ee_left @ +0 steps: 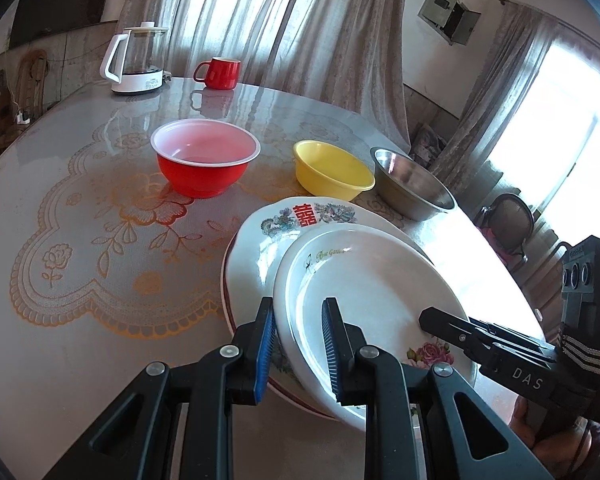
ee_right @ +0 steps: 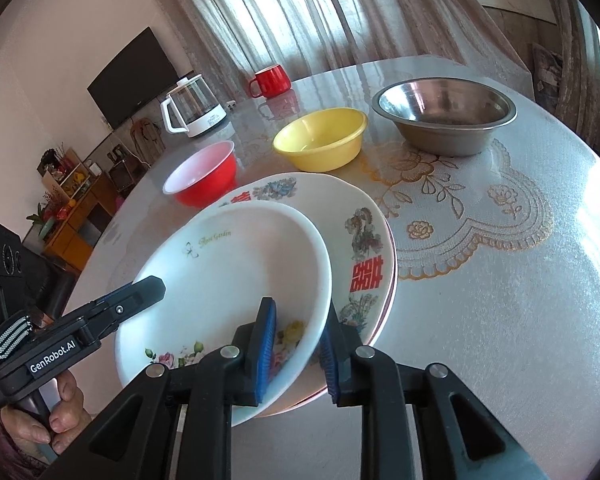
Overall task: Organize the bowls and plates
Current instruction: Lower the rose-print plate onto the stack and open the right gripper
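Note:
A white plate (ee_left: 372, 280) (ee_right: 228, 272) marked "Rose Garden" lies tilted on a larger flowered plate (ee_left: 260, 248) (ee_right: 364, 240) with a red character. That plate rests on a pink-rimmed plate. My left gripper (ee_left: 298, 354) (ee_right: 156, 284) is shut on the white plate's near-left rim. My right gripper (ee_right: 298, 354) (ee_left: 428, 316) straddles the opposite rim, one pad inside the plate and one outside, and is held loosely rather than clamped. Behind the stack stand a red bowl (ee_left: 204, 160) (ee_right: 204, 176), a yellow bowl (ee_left: 332, 168) (ee_right: 320, 140) and a steel bowl (ee_left: 412, 184) (ee_right: 444, 120), all apart and upright.
The round table (ee_left: 80, 160) (ee_right: 500, 320) has a lace-patterned cover under glass. At its far side stand a red mug (ee_left: 220, 74) (ee_right: 270, 80) and a glass kettle (ee_left: 136, 60) (ee_right: 194, 108). Curtains hang behind. A chair (ee_left: 508, 220) stands past the table's right edge.

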A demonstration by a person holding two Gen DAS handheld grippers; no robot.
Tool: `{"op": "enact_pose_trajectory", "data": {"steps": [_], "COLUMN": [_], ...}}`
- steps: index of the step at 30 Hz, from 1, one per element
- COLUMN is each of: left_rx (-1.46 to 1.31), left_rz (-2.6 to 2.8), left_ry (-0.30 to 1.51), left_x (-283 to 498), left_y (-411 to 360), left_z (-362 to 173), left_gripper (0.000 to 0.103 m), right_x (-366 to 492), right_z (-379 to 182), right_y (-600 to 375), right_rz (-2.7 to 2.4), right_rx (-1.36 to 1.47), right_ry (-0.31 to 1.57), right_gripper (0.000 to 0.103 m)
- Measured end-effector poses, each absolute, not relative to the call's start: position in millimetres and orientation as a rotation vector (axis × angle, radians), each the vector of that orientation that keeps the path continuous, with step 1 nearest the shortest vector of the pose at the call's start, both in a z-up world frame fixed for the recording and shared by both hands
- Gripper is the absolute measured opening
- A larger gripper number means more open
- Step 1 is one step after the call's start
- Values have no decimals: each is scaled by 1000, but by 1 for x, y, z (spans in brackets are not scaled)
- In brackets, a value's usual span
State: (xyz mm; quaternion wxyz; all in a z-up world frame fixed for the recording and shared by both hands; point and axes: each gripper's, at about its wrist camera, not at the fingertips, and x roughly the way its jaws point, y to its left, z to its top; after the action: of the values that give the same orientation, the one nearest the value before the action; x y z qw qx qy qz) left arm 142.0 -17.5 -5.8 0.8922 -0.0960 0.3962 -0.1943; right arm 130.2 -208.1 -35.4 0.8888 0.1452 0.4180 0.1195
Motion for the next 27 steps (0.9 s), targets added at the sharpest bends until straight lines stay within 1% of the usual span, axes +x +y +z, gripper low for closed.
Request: {"op": "enact_pose_trajectory", "data": {"steps": [8,19,21,27], "left_rx": [-209,-180,-175,-167], "left_rz": [-391,-382,-384,-386], "left_ry": [833,846,843,847], "left_x": [145,150,149,150], "left_y": [-15,-20,-19,-20], "left_z": [-9,-7,-8,-8], "left_gripper": [23,23,23,23], "right_x": [136,137,137,136], "right_z": [-35,-35,-34,-32], "right_y": [-198,-197,-197,-201], "right_rz": [223,218,224,212], "right_rx": [218,210,223,249], "right_ry": [885,893,895,894], "right_gripper": [25,26,30,33]}}
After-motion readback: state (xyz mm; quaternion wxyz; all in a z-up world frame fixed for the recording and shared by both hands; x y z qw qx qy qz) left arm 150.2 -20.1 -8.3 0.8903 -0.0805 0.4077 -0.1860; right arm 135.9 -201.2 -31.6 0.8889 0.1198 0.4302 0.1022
